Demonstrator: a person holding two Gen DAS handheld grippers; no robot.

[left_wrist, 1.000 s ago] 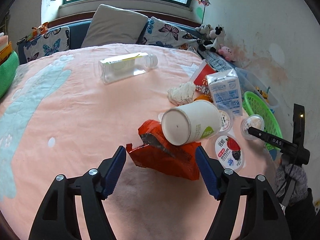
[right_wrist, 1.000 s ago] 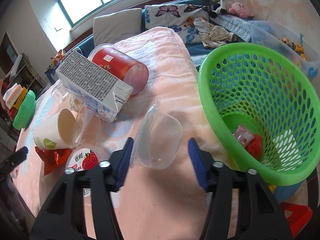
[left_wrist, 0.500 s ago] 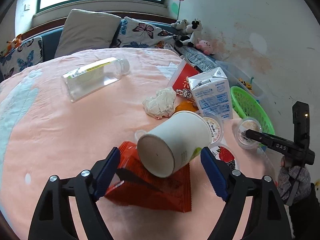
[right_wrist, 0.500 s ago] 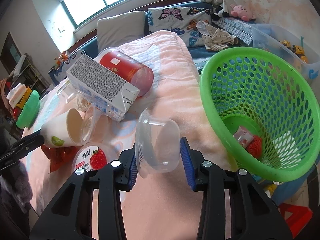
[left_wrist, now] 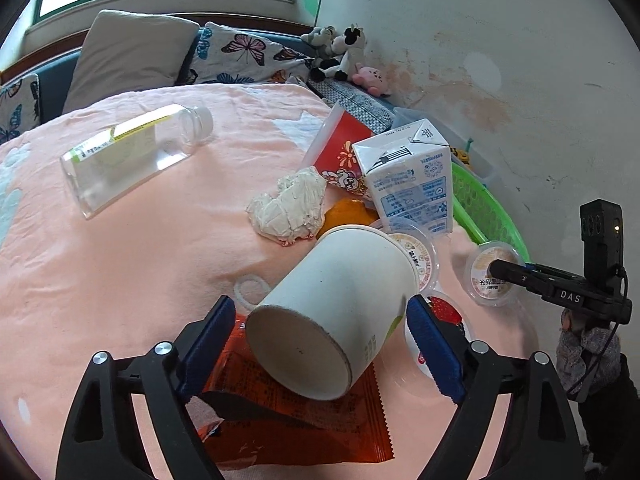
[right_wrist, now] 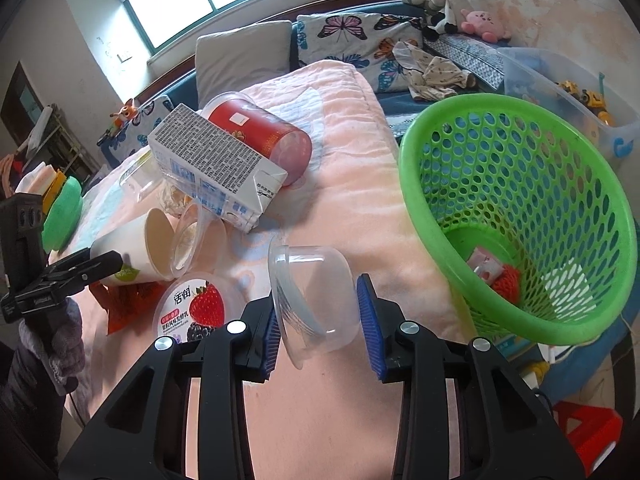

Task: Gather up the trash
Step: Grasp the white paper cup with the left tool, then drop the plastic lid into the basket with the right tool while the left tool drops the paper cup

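My left gripper (left_wrist: 320, 344) is open, its jaws on either side of a white paper cup (left_wrist: 332, 312) that lies on its side on an orange snack wrapper (left_wrist: 292, 432). My right gripper (right_wrist: 322, 324) is shut on a clear plastic cup (right_wrist: 312, 296) and holds it above the pink blanket, left of the green basket (right_wrist: 520, 216). The basket holds a couple of small wrappers (right_wrist: 496, 276). The right gripper also shows in the left wrist view (left_wrist: 496, 270), and the left gripper in the right wrist view (right_wrist: 116, 258).
On the blanket lie a milk carton (left_wrist: 412, 176), a red tub (right_wrist: 260, 136), crumpled tissue (left_wrist: 288, 208), a clear bottle (left_wrist: 128, 156), a strawberry yoghurt lid (right_wrist: 192, 308) and a small plastic cup (left_wrist: 416, 248). Pillows and plush toys (left_wrist: 340, 52) stand behind. A clear toy bin (right_wrist: 568, 92) is beyond the basket.
My right gripper has closed on the clear cup and lifted it. My left gripper has moved forward around the paper cup, which now lies between the open jaws.
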